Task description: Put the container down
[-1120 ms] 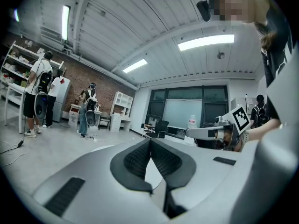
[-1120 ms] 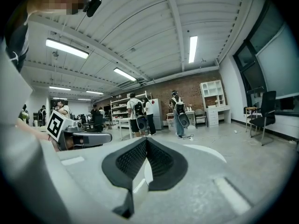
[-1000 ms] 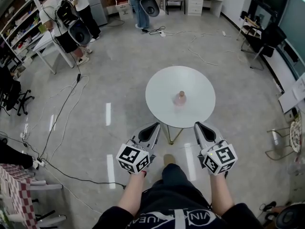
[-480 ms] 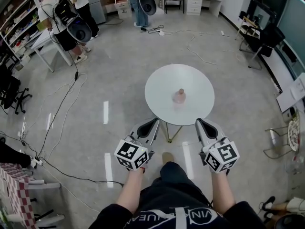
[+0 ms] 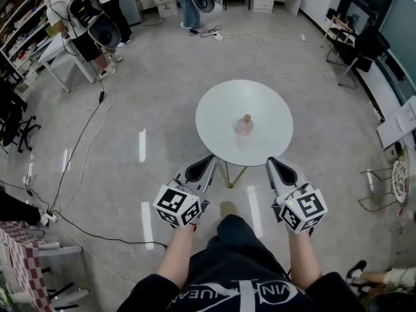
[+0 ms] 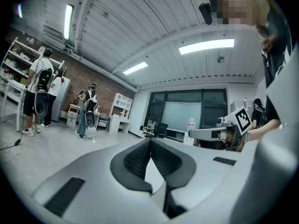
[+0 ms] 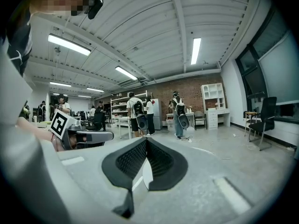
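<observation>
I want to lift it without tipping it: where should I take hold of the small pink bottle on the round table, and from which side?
Probably grip the pink bottle round its body, below the narrower brown cap, coming level from the near edge: it stands upright and alone near the middle of the table.

We cannot tell what the container (image 5: pixel 245 125) near the middle of the table (image 5: pixel 214 109) is made of or holds. It is too small, only a pinkish body with a brownish top. The table's legs (image 5: pixel 229 174) show only in part beneath its near edge. The person's hands are mostly hidden behind the marker cubes (image 5: pixel 177 206). Two people (image 5: pixel 78 12) are cut off by the head view's top edge. In their own views, the grey bodies of the left claw (image 6: pixel 150 140) and right claw (image 7: pixel 146 139) fill the lower half and hide whatever lies below.
</observation>
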Available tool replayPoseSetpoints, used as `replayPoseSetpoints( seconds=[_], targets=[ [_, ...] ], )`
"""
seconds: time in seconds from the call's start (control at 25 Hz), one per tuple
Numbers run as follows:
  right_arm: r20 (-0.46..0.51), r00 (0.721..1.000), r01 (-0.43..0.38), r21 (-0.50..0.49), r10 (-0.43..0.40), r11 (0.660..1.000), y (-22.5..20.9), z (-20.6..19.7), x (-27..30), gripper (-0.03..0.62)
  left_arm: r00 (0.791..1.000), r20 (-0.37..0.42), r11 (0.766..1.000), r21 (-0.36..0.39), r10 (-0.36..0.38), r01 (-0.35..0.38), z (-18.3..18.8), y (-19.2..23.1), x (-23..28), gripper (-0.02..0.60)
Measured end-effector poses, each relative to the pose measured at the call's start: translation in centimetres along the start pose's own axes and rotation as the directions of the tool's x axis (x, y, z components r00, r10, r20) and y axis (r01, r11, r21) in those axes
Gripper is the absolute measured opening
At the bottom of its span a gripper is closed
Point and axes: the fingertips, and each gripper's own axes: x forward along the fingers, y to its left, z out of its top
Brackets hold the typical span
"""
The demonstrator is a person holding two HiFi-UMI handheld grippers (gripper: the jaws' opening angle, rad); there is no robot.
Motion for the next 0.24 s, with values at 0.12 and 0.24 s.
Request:
replayPoseSetpoints(
  seconds=[0.12, 0.24],
  targets=[
    [0.002, 1.000, -0.003, -0.002, 0.003, 1.000, -0.5, 0.0, 0.5, 0.006, 1.000, 0.001, 1.000, -0.001, 0.000, 0.000, 0.1, 0.3, 0.6, 0.014],
    [0.001, 1.000, 0.004, 0.005, -0.004, 1.000, -1.2, 0.0, 1.1, 0.006, 1.000, 0.000, 1.000, -0.004, -0.001, 0.001, 0.2, 0.7, 1.3, 0.014]
  ],
)
